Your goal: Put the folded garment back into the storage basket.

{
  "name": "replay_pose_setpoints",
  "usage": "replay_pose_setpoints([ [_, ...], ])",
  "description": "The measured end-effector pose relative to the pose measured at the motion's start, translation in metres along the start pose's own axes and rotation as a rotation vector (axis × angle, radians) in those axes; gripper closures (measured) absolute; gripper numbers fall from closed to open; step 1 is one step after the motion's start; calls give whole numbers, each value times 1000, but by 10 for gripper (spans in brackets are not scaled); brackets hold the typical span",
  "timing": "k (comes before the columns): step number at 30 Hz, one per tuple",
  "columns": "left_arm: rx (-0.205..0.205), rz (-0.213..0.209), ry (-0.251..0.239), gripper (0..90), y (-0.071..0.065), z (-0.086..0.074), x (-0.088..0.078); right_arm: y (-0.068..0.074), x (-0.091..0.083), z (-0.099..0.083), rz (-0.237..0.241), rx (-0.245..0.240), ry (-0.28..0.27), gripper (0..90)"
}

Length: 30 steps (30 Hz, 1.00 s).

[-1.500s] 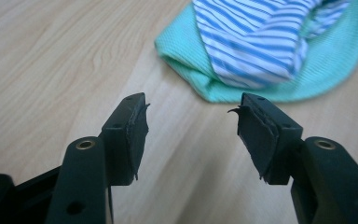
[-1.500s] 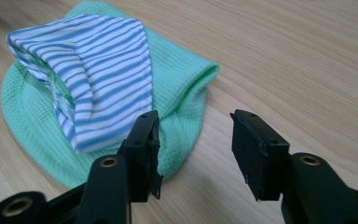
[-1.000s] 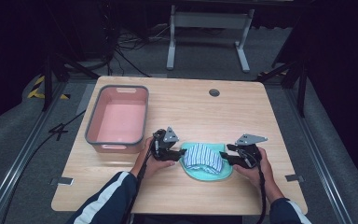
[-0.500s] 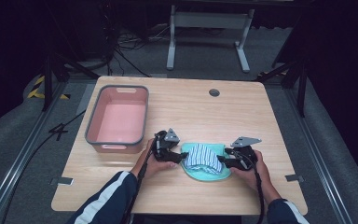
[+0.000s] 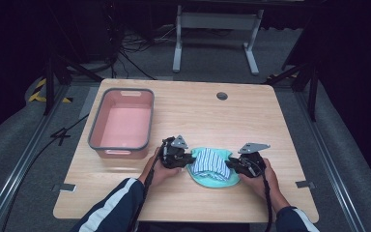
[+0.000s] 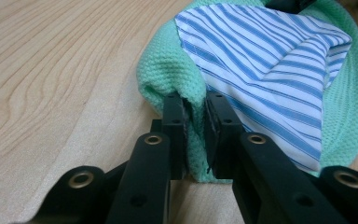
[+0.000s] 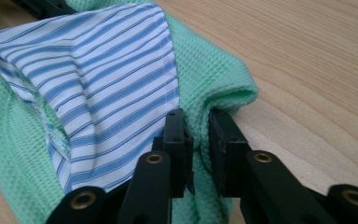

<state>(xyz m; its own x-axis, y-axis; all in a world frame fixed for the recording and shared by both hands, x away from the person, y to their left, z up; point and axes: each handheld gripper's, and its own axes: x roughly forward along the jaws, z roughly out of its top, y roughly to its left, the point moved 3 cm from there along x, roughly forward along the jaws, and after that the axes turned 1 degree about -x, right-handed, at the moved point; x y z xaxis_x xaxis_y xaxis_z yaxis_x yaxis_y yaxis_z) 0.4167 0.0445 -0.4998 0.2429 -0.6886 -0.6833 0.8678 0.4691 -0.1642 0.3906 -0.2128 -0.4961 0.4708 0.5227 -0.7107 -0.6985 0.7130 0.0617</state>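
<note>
A mint-green waffle cloth [image 5: 207, 181] lies near the table's front edge with a blue-and-white striped cloth [image 5: 210, 162] folded on top of it. My left gripper [image 5: 189, 158] is at the pile's left edge. In the left gripper view it [image 6: 196, 126] has just been closing and is now shut on a raised fold of the green cloth [image 6: 163, 70], beside the striped cloth [image 6: 270, 60]. My right gripper [image 5: 232, 166] is at the right edge. It [image 7: 199, 140] too has just closed, pinching a fold of the green cloth [image 7: 214, 74] next to the striped cloth [image 7: 102, 60].
A pink bin with a grey rim [image 5: 94, 136] stands at the left of the wooden table [image 5: 232, 121], close behind my left hand. A round cable hole [image 5: 221, 95] is at the back. Bare wood stretches behind and to the right of the cloths.
The right gripper has edged in toward the cloth pile's right side. The left gripper has held its place at the left side.
</note>
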Motion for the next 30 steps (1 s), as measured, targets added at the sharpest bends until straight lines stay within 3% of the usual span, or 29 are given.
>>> replay_pose_setpoints([
  [8, 45, 51, 21, 840, -6, 5, -2, 3, -5, 2, -12, -7, -6, 824],
  [24, 76, 71, 15, 844, -15, 24, -18, 5, -20, 14, -26, 16, -51, 828],
  [30, 109, 91, 10, 845, -17, 38, -25, 4, -26, 21, -42, 15, -67, 827],
])
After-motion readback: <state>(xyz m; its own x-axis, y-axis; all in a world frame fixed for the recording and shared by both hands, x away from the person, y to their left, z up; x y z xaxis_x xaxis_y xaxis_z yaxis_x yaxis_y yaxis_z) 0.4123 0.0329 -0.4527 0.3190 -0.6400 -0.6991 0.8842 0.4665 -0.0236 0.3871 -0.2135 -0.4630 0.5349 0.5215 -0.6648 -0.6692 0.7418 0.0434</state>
